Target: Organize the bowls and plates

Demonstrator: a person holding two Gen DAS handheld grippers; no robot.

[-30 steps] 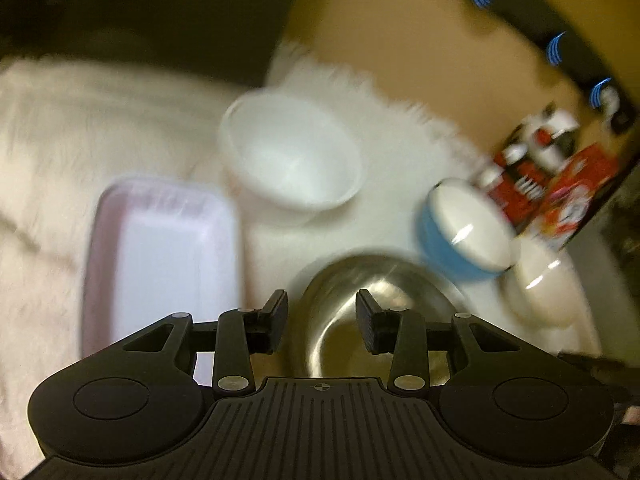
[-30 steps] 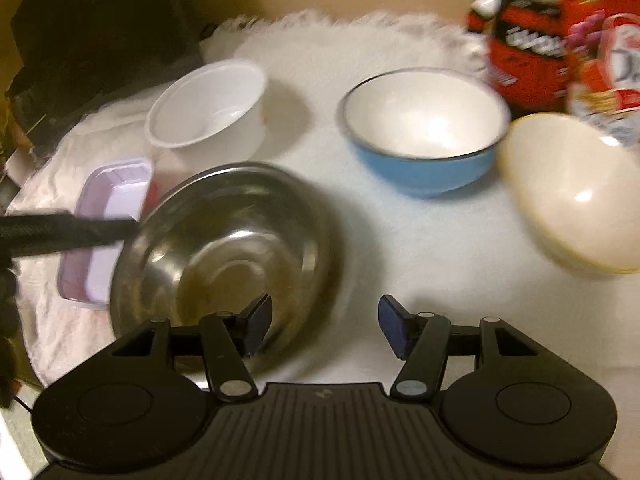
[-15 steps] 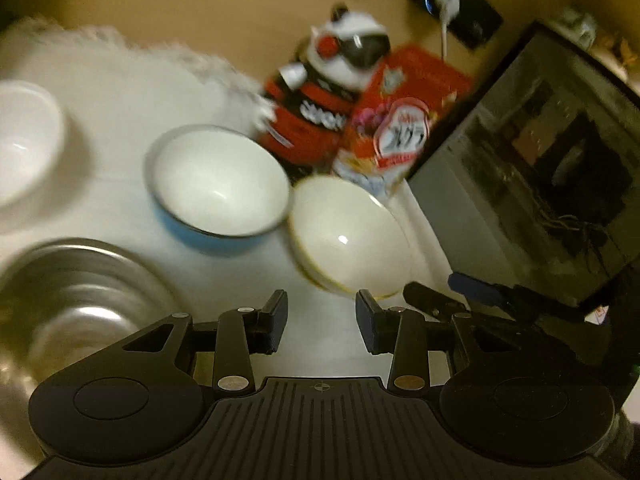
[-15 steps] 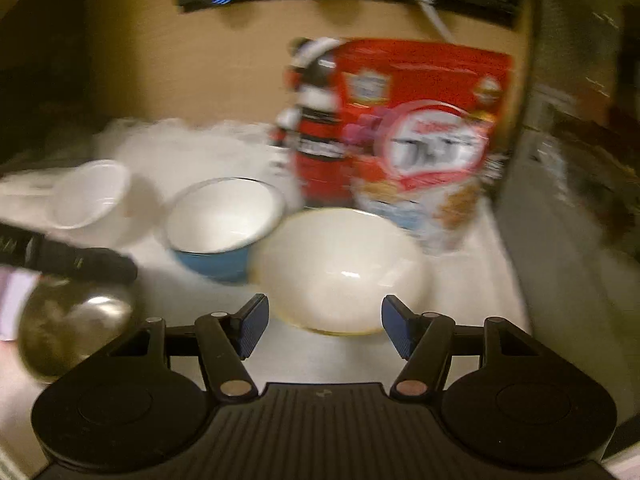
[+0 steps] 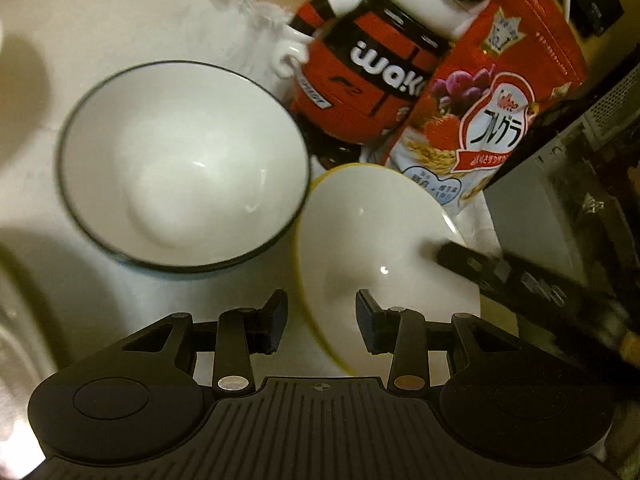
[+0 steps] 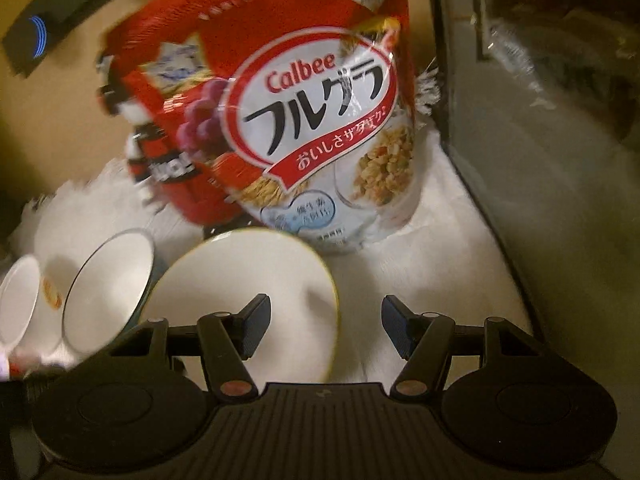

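Observation:
A cream bowl with a yellow rim [image 5: 372, 240] [image 6: 244, 296] sits on a white cloth. My left gripper [image 5: 322, 320] is open, its jaws straddling the bowl's near left rim. My right gripper [image 6: 324, 328] is open; its left finger is over the bowl, its right finger outside the right rim. Its dark finger [image 5: 472, 264] reaches into the bowl in the left wrist view. A blue bowl with a white inside and dark rim [image 5: 184, 164] [image 6: 108, 284] stands just left of the cream bowl.
A red cereal bag [image 6: 288, 120] [image 5: 496, 92] and a red and black mascot figure [image 5: 384, 60] stand right behind the bowls. A dark box wall [image 6: 540, 140] rises at the right. A white cup [image 6: 16, 300] and a steel bowl's edge [image 5: 12, 320] lie left.
Both grippers swung right from the steel bowl and tray and closed in on the cream bowl. The right gripper's finger now reaches into that bowl.

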